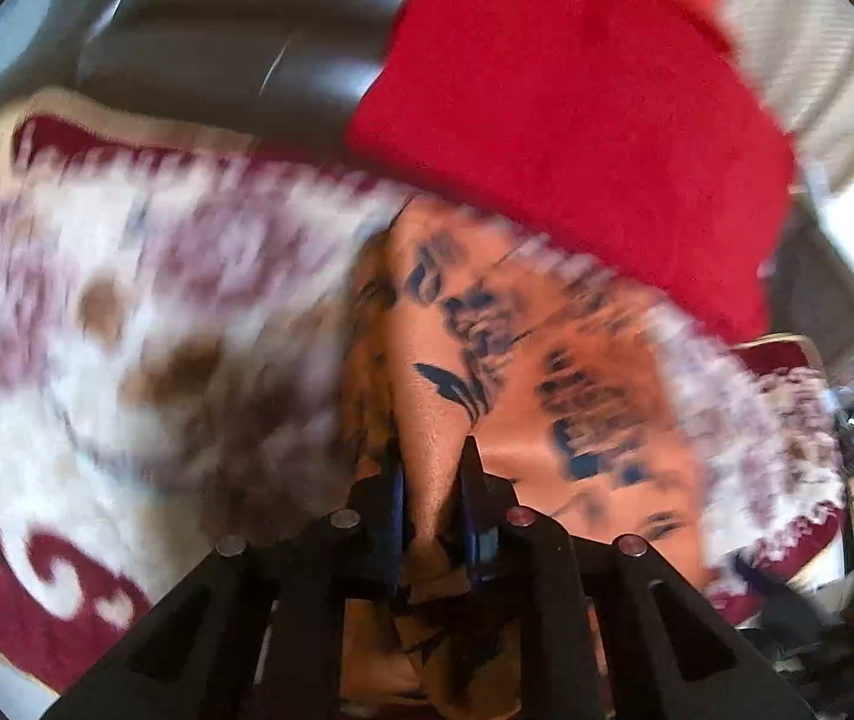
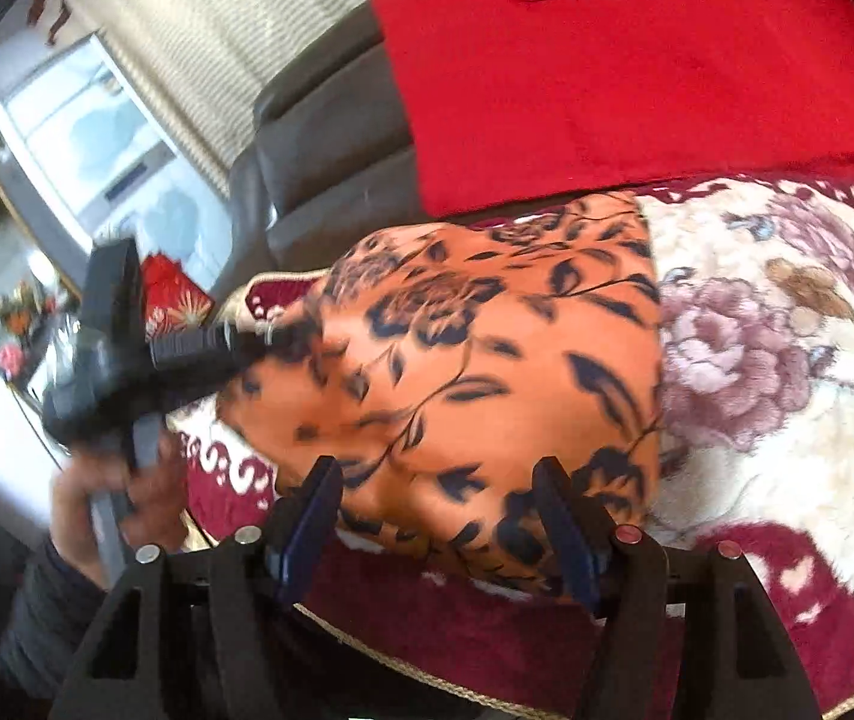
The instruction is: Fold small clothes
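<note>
An orange cloth with a dark floral print (image 2: pixel 487 360) lies partly folded on a flowered blanket. My left gripper (image 1: pixel 433 450) is shut on an edge of the orange cloth (image 1: pixel 523 384); it also shows in the right wrist view (image 2: pixel 265 339), gripping the cloth's far left edge. My right gripper (image 2: pixel 439 468) is open, its fingers either side of the cloth's near edge. A folded red garment (image 2: pixel 637 72) lies beyond the orange cloth, also seen in the left wrist view (image 1: pixel 577 102).
The flowered cream and maroon blanket (image 2: pixel 787 360) covers the work surface. A dark grey sofa back (image 2: pixel 331 138) runs behind it. A window with cream curtains (image 2: pixel 175 30) is at the far left. A person's hand (image 2: pixel 103 504) holds the left gripper.
</note>
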Available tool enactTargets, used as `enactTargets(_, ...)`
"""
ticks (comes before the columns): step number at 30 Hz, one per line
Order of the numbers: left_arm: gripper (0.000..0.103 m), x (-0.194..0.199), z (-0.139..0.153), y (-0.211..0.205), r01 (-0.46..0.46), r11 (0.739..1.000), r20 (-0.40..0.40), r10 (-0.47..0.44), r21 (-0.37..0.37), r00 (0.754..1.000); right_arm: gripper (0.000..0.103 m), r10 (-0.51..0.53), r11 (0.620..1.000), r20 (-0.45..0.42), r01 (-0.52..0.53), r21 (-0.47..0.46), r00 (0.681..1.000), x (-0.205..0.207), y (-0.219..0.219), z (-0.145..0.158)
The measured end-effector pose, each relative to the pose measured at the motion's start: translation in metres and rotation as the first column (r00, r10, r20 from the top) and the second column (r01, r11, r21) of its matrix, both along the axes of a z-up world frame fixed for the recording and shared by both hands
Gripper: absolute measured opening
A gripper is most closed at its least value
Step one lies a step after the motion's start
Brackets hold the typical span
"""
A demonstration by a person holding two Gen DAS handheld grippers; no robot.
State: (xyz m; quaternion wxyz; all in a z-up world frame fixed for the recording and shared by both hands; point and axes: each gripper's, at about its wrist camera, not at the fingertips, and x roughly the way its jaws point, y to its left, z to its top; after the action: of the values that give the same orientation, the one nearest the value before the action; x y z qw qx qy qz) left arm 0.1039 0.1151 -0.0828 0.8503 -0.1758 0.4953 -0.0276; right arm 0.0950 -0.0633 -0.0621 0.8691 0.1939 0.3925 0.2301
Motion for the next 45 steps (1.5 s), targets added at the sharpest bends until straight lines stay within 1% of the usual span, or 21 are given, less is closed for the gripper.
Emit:
enactTargets(1, 0.022, 0.000, -0.006, 0.003, -0.008, 1.000, -0.011, 0.007, -0.015, 1.000, 0.077, -0.011, 1.000, -0.003, 0.011, 0.008, 1.000, 0.002, -0.004, 0.000)
enactTargets(4, 0.026, -0.004, 0.000, 0.006, -0.008, 1.000, 0.030, 0.008, -0.020, 1.000, 0.079, -0.026, 0.998, -0.053, 0.030, 0.060, 0.998, 0.010, -0.014, -0.004)
enactTargets(7, 0.030, -0.005, 0.012, 0.003, -0.003, 0.999, 0.030, 0.002, 0.035, 1.000, 0.079, -0.045, 0.990, -0.101, 0.058, 0.129, 0.994, 0.019, -0.029, -0.013)
enactTargets(14, 0.034, -0.047, 0.065, -0.027, 0.024, 0.991, 0.205, -0.051, 0.134, 0.978, 0.079, -0.063, 0.939, -0.223, 0.134, 0.316, 0.973, 0.031, -0.068, -0.045)
enactTargets(16, 0.036, -0.053, 0.058, -0.036, 0.036, 0.982, 0.201, -0.073, 0.184, 0.977, 0.080, -0.069, 0.929, -0.247, 0.153, 0.337, 0.967, 0.033, -0.077, -0.053)
enactTargets(18, 0.037, -0.041, 0.029, -0.033, 0.024, 0.973, 0.118, -0.053, 0.232, 0.992, 0.080, -0.065, 0.911, -0.295, 0.177, 0.372, 0.953, 0.039, -0.086, -0.065)
enactTargets(19, 0.043, -0.037, 0.007, -0.027, 0.021, 0.975, 0.053, -0.034, 0.219, 0.998, 0.080, -0.051, 0.900, -0.319, 0.182, 0.396, 0.946, 0.042, -0.088, -0.071)
enactTargets(20, 0.052, -0.037, -0.001, -0.022, 0.012, 0.981, 0.056, -0.023, 0.193, 0.998, 0.080, -0.023, 0.887, -0.346, 0.179, 0.426, 0.938, 0.048, -0.087, -0.081)
enactTargets(21, 0.057, -0.040, -0.003, -0.017, -0.015, 0.982, 0.080, 0.000, 0.188, 0.997, 0.079, -0.007, 0.884, -0.365, 0.176, 0.433, 0.931, 0.051, -0.085, -0.086)
enactTargets(25, 0.059, -0.040, -0.003, -0.016, -0.013, 0.978, 0.086, -0.005, 0.210, 0.996, 0.076, 0.052, 0.925, -0.401, 0.108, 0.365, 0.915, 0.067, -0.063, -0.092)
enactTargets(26, 0.061, -0.038, -0.005, -0.014, -0.013, 0.977, 0.087, -0.005, 0.211, 0.996, 0.070, 0.050, 0.943, -0.390, 0.085, 0.323, 0.919, 0.070, -0.055, -0.089)
enactTargets(27, 0.062, -0.037, -0.006, -0.011, -0.014, 0.978, 0.088, -0.004, 0.207, 0.996, 0.048, 0.050, 0.961, -0.382, 0.060, 0.272, 0.923, 0.071, -0.048, -0.083)
enactTargets(28, 0.063, -0.040, -0.007, -0.011, -0.016, 0.979, 0.086, -0.001, 0.202, 0.996, 0.043, 0.040, 0.976, -0.367, 0.042, 0.212, 0.929, 0.071, -0.041, -0.076)
enactTargets(31, 0.061, -0.045, 0.010, -0.017, -0.033, 0.975, 0.093, 0.012, 0.219, 0.996, 0.042, 0.011, 1.000, -0.284, -0.003, 0.029, 0.959, 0.061, -0.023, -0.048)
enactTargets(32, 0.060, -0.046, 0.019, -0.021, -0.037, 0.974, 0.122, 0.010, 0.225, 0.993, 0.042, 0.007, 1.000, -0.281, -0.011, -0.012, 0.960, 0.061, -0.019, -0.049)
enactTargets(33, 0.060, -0.050, 0.031, -0.026, -0.034, 0.972, 0.170, -0.007, 0.234, 0.985, 0.048, -0.001, 1.000, -0.296, -0.006, -0.023, 0.955, 0.061, -0.020, -0.056)
enactTargets(35, 0.061, -0.052, 0.043, -0.038, -0.013, 0.959, 0.229, -0.054, 0.283, 0.972, 0.059, -0.003, 0.999, -0.329, 0.020, 0.048, 0.944, 0.063, -0.031, -0.070)
enactTargets(37, 0.061, -0.042, 0.022, -0.038, 0.001, 0.952, 0.163, -0.053, 0.306, 0.985, 0.066, 0.015, 0.990, -0.337, 0.034, 0.138, 0.941, 0.061, -0.044, -0.074)
enactTargets(39, 0.062, -0.035, -0.006, -0.026, -0.012, 0.967, 0.083, -0.010, 0.256, 0.996, 0.071, 0.031, 0.975, -0.334, 0.046, 0.218, 0.942, 0.061, -0.059, -0.075)
enactTargets(40, 0.064, -0.039, -0.012, -0.016, -0.038, 0.981, 0.103, 0.018, 0.190, 0.995, 0.072, 0.025, 0.965, -0.340, 0.066, 0.254, 0.940, 0.065, -0.068, -0.077)
enactTargets(45, 0.069, -0.038, -0.014, -0.015, -0.033, 0.983, 0.114, 0.012, 0.182, 0.993, 0.072, 0.037, 0.935, -0.386, 0.105, 0.340, 0.922, 0.107, -0.081, -0.093)
